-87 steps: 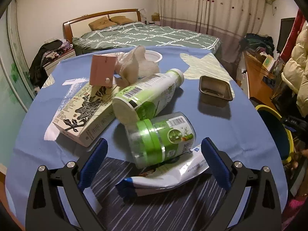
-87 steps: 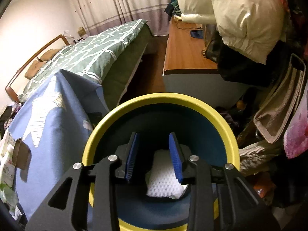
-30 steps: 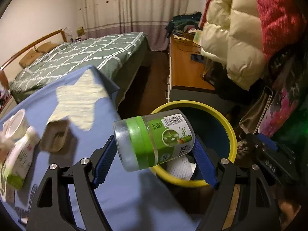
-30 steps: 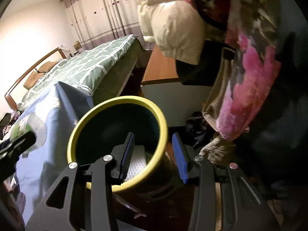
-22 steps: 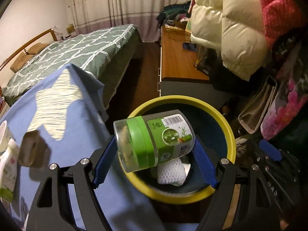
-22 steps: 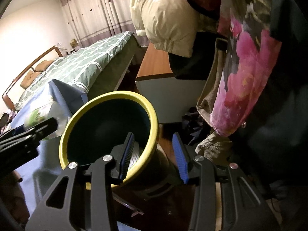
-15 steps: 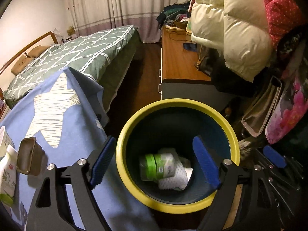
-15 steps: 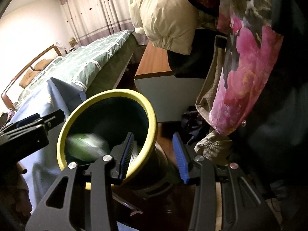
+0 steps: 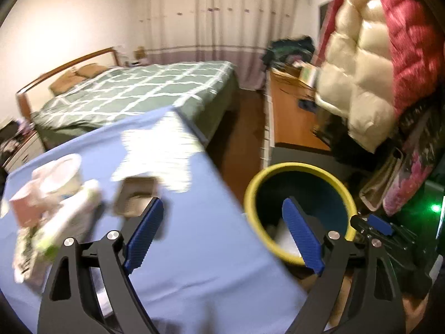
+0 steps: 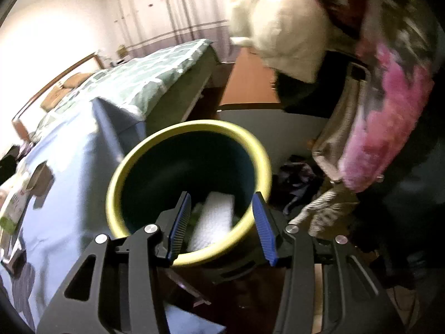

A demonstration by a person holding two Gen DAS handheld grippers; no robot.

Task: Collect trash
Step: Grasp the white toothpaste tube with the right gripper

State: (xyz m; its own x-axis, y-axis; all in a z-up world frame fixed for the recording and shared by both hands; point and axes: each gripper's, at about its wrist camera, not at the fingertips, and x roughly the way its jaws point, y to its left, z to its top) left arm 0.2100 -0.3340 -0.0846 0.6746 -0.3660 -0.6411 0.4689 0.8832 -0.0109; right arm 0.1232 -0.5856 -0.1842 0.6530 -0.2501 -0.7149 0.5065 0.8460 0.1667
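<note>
Left wrist: left gripper (image 9: 224, 235) spread wide, empty, over table (image 9: 194, 250) edge beside bin (image 9: 299, 168). Right gripper (image 10: 222, 224) parted, empty, straddling bin rim, touch unclear

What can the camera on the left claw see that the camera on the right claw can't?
Only the left view shows the white cup, the red puffy coat and the right claw poking in beside the bin.

Only the right view shows well down inside the bin, where a white foam piece lies with a bit of green beside it.

Both show the yellow-rimmed bin, the blue tablecloth, the small brown tray, the green checked bed and the cream puffy coat. The left claw is open and empty.
</note>
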